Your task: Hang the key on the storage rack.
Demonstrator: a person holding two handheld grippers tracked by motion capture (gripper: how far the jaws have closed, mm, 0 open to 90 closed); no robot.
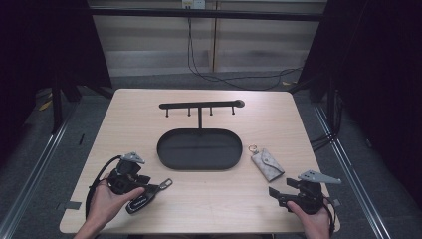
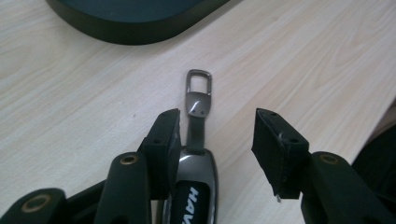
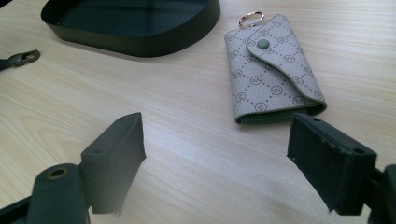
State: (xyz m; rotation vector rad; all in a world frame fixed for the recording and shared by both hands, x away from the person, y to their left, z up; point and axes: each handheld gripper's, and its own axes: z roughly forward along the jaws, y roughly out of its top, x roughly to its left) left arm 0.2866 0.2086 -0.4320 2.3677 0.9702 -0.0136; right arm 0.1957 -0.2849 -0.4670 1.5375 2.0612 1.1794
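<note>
L. gripper (image 2: 217, 135) spread astride the car key (image 2: 194, 186), not pinching; R. gripper (image 3: 233, 158) spread, lined up w/ key pouch (image 3: 273, 70) for pickup.

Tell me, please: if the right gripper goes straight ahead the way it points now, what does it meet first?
Probably the grey key pouch, lying just ahead of the right gripper, slightly toward one jaw; beyond it is the black tray. Depth is hard to judge.

A black oval tray (image 1: 171, 158) lies mid-surface (image 1: 214, 199). A black rack (image 1: 199, 105) with four small hooks rises from its far edge. Dark cables (image 1: 219, 77) trail across the floor beyond.
</note>
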